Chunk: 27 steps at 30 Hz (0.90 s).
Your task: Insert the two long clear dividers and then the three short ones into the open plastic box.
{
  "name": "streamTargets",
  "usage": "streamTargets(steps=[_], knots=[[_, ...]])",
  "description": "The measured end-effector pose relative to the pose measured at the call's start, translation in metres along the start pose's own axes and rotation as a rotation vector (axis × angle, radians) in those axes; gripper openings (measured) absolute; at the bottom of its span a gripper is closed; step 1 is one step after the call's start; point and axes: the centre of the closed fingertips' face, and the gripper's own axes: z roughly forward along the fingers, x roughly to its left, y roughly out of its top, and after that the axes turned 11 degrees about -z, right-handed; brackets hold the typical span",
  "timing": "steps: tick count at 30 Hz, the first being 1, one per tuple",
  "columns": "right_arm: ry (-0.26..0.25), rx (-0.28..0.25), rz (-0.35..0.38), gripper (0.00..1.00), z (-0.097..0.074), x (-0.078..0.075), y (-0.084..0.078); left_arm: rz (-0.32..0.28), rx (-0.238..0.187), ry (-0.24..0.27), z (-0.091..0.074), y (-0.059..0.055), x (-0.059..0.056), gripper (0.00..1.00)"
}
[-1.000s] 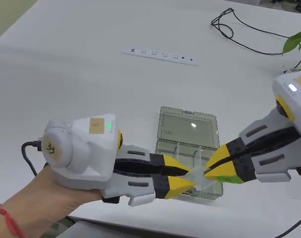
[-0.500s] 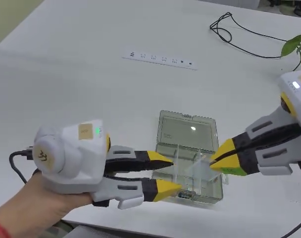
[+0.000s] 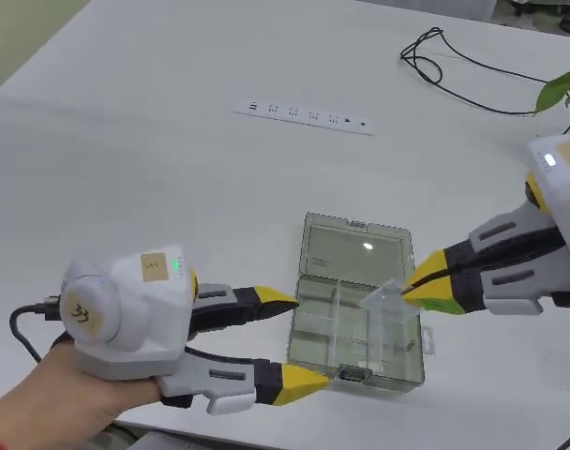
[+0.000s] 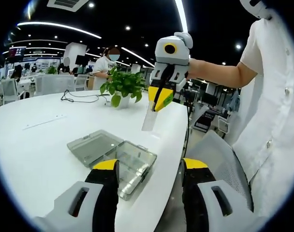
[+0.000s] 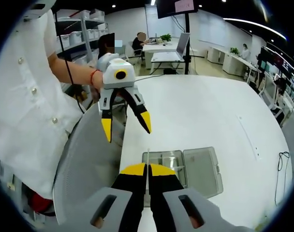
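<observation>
Jaws of the right gripper are pressed together on the top corner of a clear divider. The plate hangs below the tips, above the right half of the open plastic box. In the right gripper view the divider appears edge-on as a thin line pointing toward the box. It is probably held vertical so that it can drop straight into the wall slots. Whether it is a long or a short divider cannot be determined.

Jaws of the left gripper are spread wide and hold nothing. The tips sit just beside the near-left corner of the box, and no contact is evident. This position probably keeps the gripper ready to steady the box or guide the lower edge of the plate.

The box rests on the white table, close to its near edge, with the lid folded flat on the far side. Partition lines show inside the tray, but clear on clear they cannot be counted.

Farther out lie a white power strip, a black cable at the far right, and a plant leaf.

Markings — none legible:
- a tan sticker on the left gripper housing
- a dark mark on its round end cap
- a moulded mark near the lid hinge
</observation>
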Motion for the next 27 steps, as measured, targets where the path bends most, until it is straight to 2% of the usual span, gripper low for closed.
streamTargets(steps=[6,11,16,22,27], knots=[[-0.020,-0.005,0.018,0.02,0.011,-0.013,-0.013,-0.010,0.003,0.024,-0.001,-0.004,0.009,0.66],[-0.022,0.002,0.031,0.02,0.023,-0.018,-0.027,-0.025,0.005,0.032,-0.002,-0.008,0.013,0.71],[-0.024,-0.002,0.044,0.02,0.034,-0.024,-0.044,-0.024,0.006,0.052,0.000,-0.012,0.018,0.82],[-0.025,-0.004,0.061,0.02,0.044,-0.025,-0.055,-0.041,0.002,0.058,0.000,-0.014,0.022,0.90],[-0.030,-0.012,0.074,0.02,0.048,-0.025,-0.060,-0.045,0.002,0.059,0.001,-0.014,0.023,0.92]])
